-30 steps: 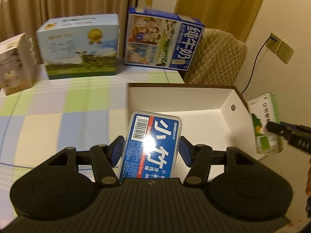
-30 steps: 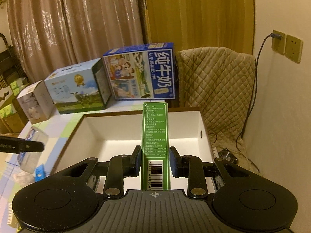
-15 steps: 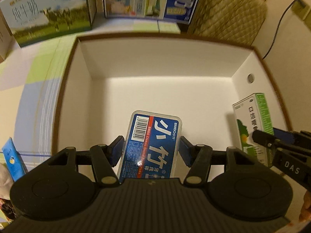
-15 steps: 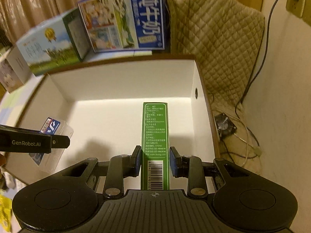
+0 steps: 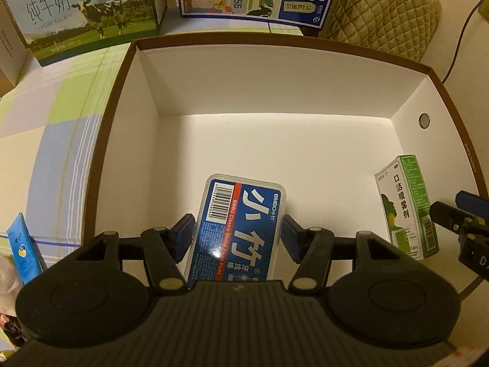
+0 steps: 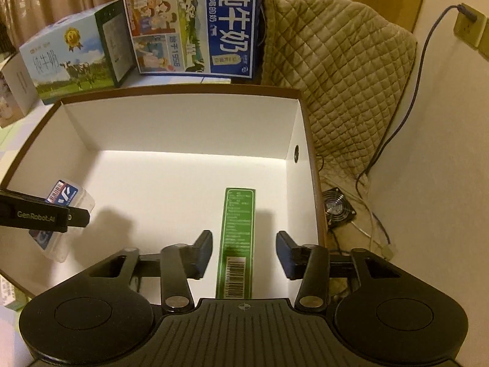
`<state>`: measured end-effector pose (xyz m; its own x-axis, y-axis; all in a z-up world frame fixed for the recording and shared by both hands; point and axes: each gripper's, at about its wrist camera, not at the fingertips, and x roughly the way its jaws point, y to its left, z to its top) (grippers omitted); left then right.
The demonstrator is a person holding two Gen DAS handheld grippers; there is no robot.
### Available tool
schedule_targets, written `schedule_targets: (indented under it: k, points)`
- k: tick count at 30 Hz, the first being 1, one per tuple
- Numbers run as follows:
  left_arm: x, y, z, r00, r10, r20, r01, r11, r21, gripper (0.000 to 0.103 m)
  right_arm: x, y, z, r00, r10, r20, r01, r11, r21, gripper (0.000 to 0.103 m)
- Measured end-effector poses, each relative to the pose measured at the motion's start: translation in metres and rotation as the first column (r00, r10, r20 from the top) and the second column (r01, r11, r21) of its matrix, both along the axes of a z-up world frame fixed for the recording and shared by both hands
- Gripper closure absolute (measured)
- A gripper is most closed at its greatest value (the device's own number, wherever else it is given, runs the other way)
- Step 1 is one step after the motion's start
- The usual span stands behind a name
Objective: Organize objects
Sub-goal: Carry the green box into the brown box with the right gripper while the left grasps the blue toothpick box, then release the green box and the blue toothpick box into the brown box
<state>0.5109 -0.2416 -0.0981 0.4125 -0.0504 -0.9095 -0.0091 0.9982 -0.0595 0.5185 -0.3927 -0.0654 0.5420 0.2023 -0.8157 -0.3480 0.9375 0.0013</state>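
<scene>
A clear floss-pick box with a blue label (image 5: 238,226) sits tilted between my left gripper's (image 5: 237,235) pads, low inside the white storage box (image 5: 275,38). The jaws are beginning to open, and the pads still touch its sides. In the right wrist view the same floss-pick box (image 6: 65,195) hangs under a left finger (image 6: 45,214) near the storage box's (image 6: 183,88) left wall. A slim green carton (image 6: 238,238) stands on the floor by the right wall. My right gripper (image 6: 244,244) is opening around it, both pads clear of it. The left wrist view shows that green carton (image 5: 406,208) too.
Two large milk cases (image 5: 85,12) (image 6: 195,24) stand on the checked tablecloth (image 5: 61,107) behind the storage box. A quilted chair cover (image 6: 351,76) is at the back right. A cable runs to a wall socket (image 6: 467,21), with a small fan (image 6: 337,208) on the floor. A blue packet (image 5: 21,253) lies at left.
Both grippers dropped from above the rim down into the storage box. The right jaws let go of the green carton and spread. The left jaws widened slightly.
</scene>
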Motion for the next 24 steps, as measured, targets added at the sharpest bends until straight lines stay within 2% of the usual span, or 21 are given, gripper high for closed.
schedule_targets:
  k: [2, 4, 6, 8, 10, 16, 24]
  points:
    - [-0.001, 0.001, 0.003, 1.000, -0.001, 0.013, 0.001, 1.000, 0.007, 0.032, -0.003, -0.002, 0.003, 1.000, -0.002, -0.004, 0.002, 1.000, 0.020, 0.052]
    - [-0.002, 0.003, 0.008, 1.000, -0.009, 0.029, 0.009, 1.000, -0.001, 0.030, -0.006, -0.003, 0.008, 1.000, -0.004, -0.008, 0.004, 0.998, 0.056, 0.048]
    - [-0.004, 0.002, 0.014, 0.999, -0.009, 0.041, 0.009, 1.000, 0.012, 0.023, -0.009, -0.005, 0.012, 1.000, -0.006, -0.011, 0.007, 0.997, 0.080, 0.043]
    - [-0.007, 0.003, 0.022, 0.998, -0.022, 0.066, 0.020, 1.000, 0.022, 0.022, -0.013, -0.007, 0.017, 1.000, -0.008, -0.005, 0.008, 0.996, 0.093, 0.038]
    - [-0.012, 0.005, 0.031, 0.996, -0.034, 0.078, 0.034, 0.999, -0.001, 0.022, -0.017, -0.009, 0.022, 1.000, -0.009, 0.001, 0.009, 0.994, 0.105, 0.036]
    - [-0.035, 0.015, 0.061, 0.989, -0.048, 0.140, 0.053, 0.998, -0.027, 0.020, -0.032, -0.016, 0.037, 1.000, -0.014, 0.028, 0.010, 0.988, 0.151, 0.034]
    - [-0.085, 0.056, 0.095, 0.980, 0.011, 0.196, -0.004, 1.000, -0.031, 0.018, -0.054, -0.020, 0.057, 0.997, -0.017, 0.080, -0.001, 0.977, 0.215, 0.033]
